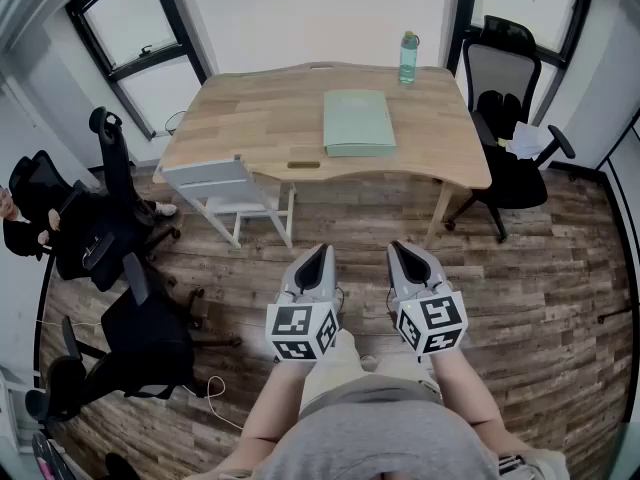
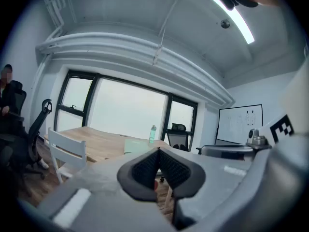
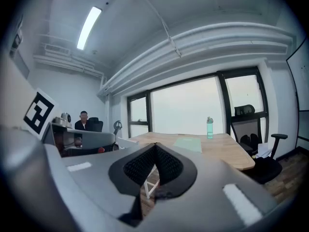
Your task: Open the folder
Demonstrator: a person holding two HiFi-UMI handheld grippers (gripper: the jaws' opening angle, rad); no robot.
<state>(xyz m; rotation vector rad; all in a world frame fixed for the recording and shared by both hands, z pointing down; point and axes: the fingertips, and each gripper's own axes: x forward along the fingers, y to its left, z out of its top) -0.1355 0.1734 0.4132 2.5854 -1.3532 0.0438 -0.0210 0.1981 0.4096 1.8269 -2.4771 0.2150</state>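
A pale green folder [image 1: 358, 122] lies closed and flat on the wooden table [image 1: 250, 118], right of its middle; it also shows far off as a green slab in the left gripper view [image 2: 137, 144] and the right gripper view [image 3: 188, 143]. Both grippers hang over the floor, well short of the table's near edge, side by side. My left gripper [image 1: 320, 252] is shut with nothing between its black pads [image 2: 145, 167]. My right gripper [image 1: 400, 248] is shut too, its pads [image 3: 166, 164] meeting at the tips and empty.
A green water bottle [image 1: 408, 58] stands at the table's far edge. A white chair [image 1: 222, 190] is at the table's front left, and a black office chair [image 1: 505, 98] at its right. More black chairs [image 1: 140, 338] and a seated person [image 1: 25, 218] are at the left.
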